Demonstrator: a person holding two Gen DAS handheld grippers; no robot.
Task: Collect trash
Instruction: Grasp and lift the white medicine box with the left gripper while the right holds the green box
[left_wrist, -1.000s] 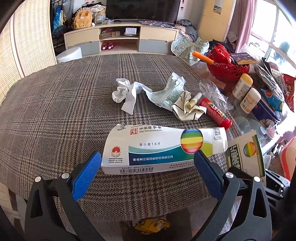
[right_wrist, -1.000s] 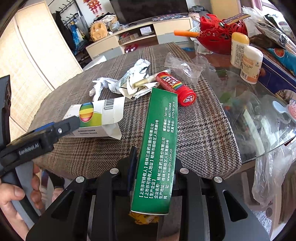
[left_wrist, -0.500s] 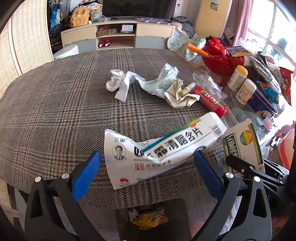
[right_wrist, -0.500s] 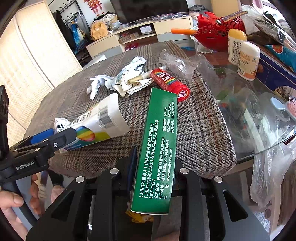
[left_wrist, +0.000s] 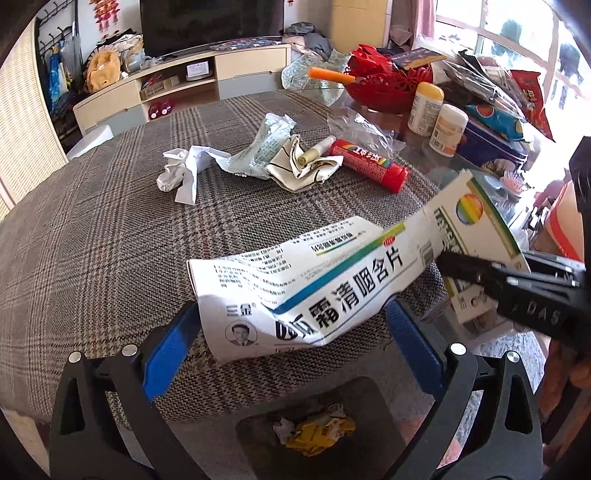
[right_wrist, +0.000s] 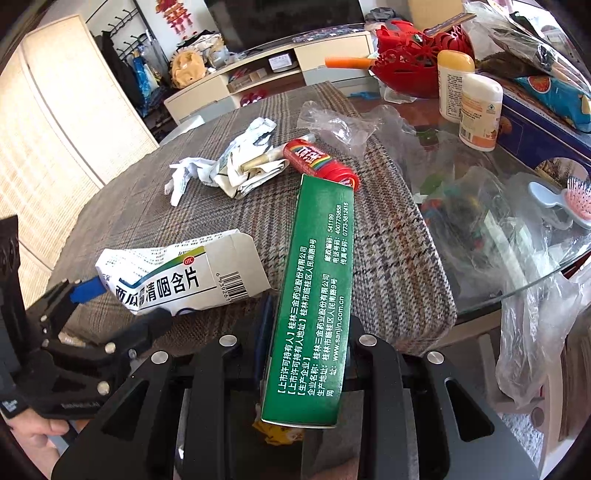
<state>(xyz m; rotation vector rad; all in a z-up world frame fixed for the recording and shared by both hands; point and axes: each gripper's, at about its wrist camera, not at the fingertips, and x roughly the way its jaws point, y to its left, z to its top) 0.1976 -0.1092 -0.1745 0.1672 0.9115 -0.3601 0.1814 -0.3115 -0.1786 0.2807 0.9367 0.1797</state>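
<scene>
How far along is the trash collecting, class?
Done: crumpled wrappers lie in the bin below. In hand: the right claw clamps the green box; the open left claw brackets the crushed white box. Left: crumpled paper and red tube.

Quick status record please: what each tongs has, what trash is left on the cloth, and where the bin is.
left tongs: open, astride crumpled white box, pads not pressing
right tongs: shut on green box
left on cloth: crumpled paper, wrapper, red tube
bin: on the floor below the table edge, yellow trash inside
</scene>
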